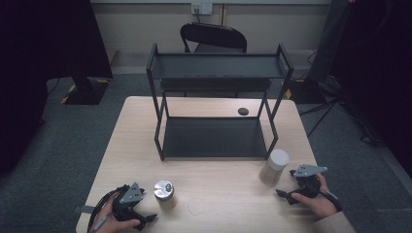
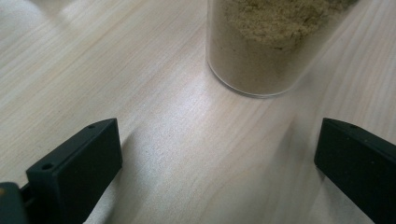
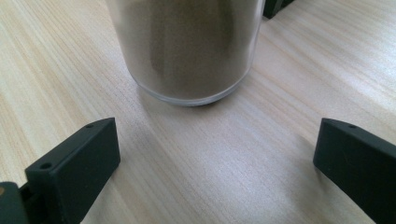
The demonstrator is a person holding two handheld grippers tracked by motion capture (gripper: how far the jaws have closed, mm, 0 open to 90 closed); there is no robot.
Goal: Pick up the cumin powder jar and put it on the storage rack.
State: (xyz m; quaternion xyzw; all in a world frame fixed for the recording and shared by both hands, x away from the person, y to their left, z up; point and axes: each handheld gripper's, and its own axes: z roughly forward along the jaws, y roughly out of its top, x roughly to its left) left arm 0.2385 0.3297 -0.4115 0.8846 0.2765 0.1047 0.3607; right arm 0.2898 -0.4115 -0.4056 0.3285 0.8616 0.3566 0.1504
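Observation:
A clear jar of tan powder with a silver lid [image 1: 163, 191] stands near the table's front left. In the left gripper view the same jar [image 2: 261, 46] is just ahead of my left gripper [image 2: 217, 163], whose jaws stand wide apart with only bare wood between them. A taller jar of brown powder with a white lid [image 1: 275, 166] stands at the front right. It looms close in the right gripper view as the brown jar [image 3: 187, 46], a short way beyond my right gripper [image 3: 215, 163], also open and empty. In the high view, the left gripper [image 1: 147, 208] and right gripper [image 1: 285, 183] rest low by the table, each in a hand.
A black two-tier metal rack [image 1: 216, 124] stands on the middle and far part of the light wooden table [image 1: 218, 204], both shelves bare. A small dark disc [image 1: 243, 111] lies by the rack's right rear leg. A black chair [image 1: 214, 36] stands behind the table.

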